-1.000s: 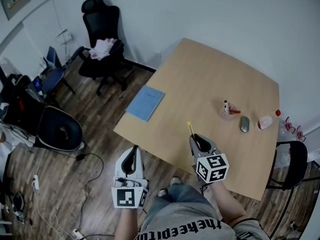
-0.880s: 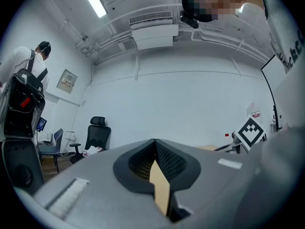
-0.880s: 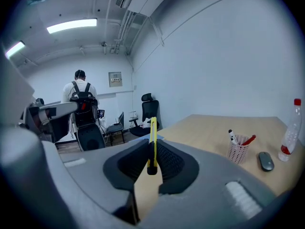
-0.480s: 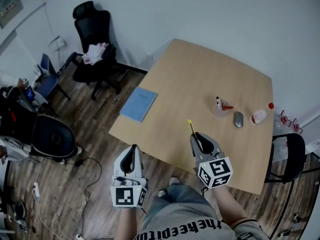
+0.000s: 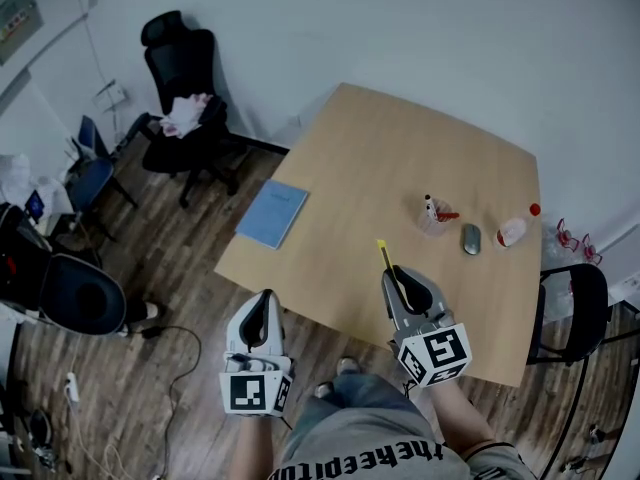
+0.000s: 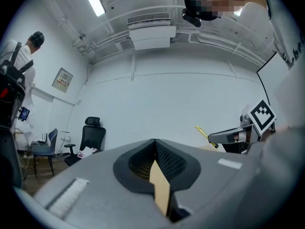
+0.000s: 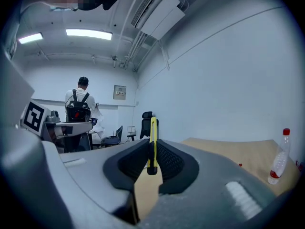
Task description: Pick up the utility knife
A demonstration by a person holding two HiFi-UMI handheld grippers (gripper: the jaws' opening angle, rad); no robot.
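Right gripper point(image 5: 398, 276) stays clamped on the yellow utility knife point(image 5: 383, 256) above the table point(image 5: 400, 158); pickup looks complete; left gripper point(image 5: 264, 301) closed, empty

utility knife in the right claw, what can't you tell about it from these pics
Blade: in the right gripper view the utility knife is edge-on; blade out or in, cannot tell.
Flat faces: covered by the right claw's pads.
Head view: only a tiny yellow sliver, no detail.

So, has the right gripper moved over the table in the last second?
Yes, slightly. The right gripper, shut on the utility knife, has drifted right, nearer the cup on the table.
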